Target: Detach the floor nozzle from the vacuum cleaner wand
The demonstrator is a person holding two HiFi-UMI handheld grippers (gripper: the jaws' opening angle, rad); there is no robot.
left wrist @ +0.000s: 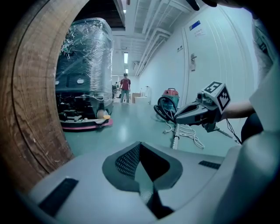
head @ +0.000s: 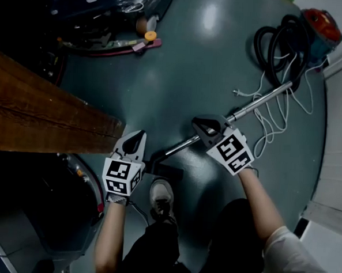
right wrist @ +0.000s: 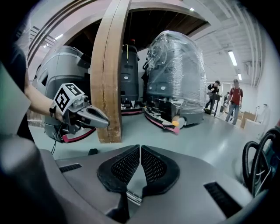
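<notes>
Left gripper (head: 136,139) and right gripper (head: 204,128) are both sitting in my hands with their jaws pressed together, and nothing is lying between the pads of either one. I am holding them side by side, pointing forward and tilting down toward the floor (head: 187,65). The wand (head: 260,102) is lying on the floor, running from just beside the left gripper's tip, under the right gripper, and away ahead to the right. I cannot tell whether the right gripper is touching it. The floor nozzle (head: 168,171) is sitting dark at the wand's near end, between the two grippers, with my shoe (head: 162,195) right beside it. Well ahead of the right gripper the vacuum cleaner (head: 320,28) is standing with its black hose (head: 276,46) coiling beside it and a white cord (head: 271,125) trailing along the wand. A wooden beam (head: 45,116) is standing just left of the left gripper.
</notes>
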